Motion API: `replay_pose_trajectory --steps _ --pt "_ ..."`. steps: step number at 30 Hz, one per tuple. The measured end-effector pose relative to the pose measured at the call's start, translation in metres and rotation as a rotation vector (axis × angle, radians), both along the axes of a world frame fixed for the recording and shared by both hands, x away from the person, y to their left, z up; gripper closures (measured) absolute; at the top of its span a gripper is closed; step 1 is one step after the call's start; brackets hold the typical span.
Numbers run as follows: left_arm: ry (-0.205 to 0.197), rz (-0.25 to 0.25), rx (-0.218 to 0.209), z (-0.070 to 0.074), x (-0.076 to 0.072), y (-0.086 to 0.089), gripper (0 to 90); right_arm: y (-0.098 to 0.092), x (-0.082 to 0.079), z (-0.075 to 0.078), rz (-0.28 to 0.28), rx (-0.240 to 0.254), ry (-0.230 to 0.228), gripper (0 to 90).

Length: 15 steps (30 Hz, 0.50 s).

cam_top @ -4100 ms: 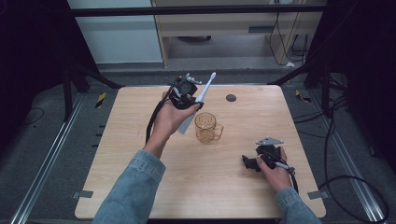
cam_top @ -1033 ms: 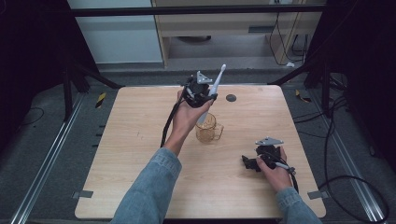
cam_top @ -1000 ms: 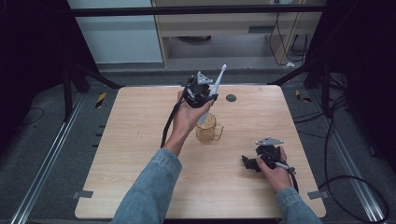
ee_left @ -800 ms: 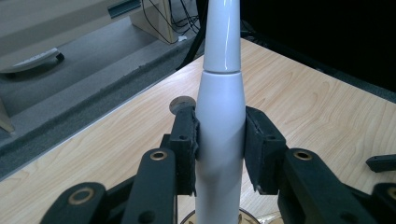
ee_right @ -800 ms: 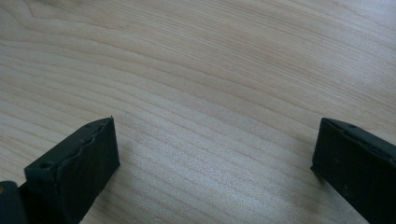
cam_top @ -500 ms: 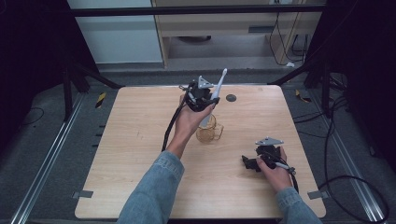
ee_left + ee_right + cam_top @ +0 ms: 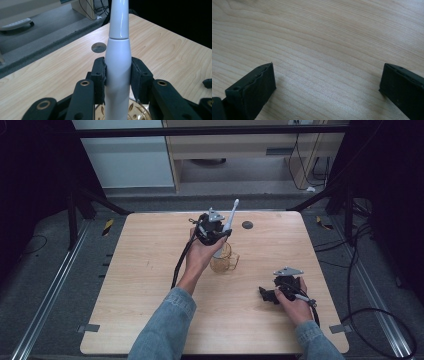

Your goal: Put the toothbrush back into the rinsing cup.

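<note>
Left claw [image 7: 117, 80]: clamped on the white toothbrush handle [image 7: 117, 75], raised above the counter [image 7: 150, 270].
Toothbrush: near upright, tilted slightly, lower end over the amber glass mug [image 7: 223, 262]; head end pointing up and away.
Mug: upright near the counter's middle, just below the left hand [image 7: 202, 252].
Right claw [image 7: 327, 80]: spread wide, holding nothing, low over bare wood near the counter's right front.
Dark round spot [image 7: 247, 225]: on the counter beyond the mug.
</note>
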<state>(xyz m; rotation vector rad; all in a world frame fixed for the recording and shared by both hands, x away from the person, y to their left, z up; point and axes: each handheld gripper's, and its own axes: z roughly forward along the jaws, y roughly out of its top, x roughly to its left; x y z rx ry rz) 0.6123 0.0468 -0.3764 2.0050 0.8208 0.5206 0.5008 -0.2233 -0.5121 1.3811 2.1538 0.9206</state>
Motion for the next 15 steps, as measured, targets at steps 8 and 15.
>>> replay_pose_trajectory --steps 8,15 --pt "-0.009 -0.004 0.002 -0.0065 -0.0040 0.0036 66.7 -0.0002 0.0002 -0.0003 0.003 -0.009 -0.005 0.3" --pt "-0.013 -0.011 0.006 -0.0088 -0.0047 0.0038 66.7 -0.0003 0.0003 -0.0004 0.004 -0.010 -0.006 0.3"
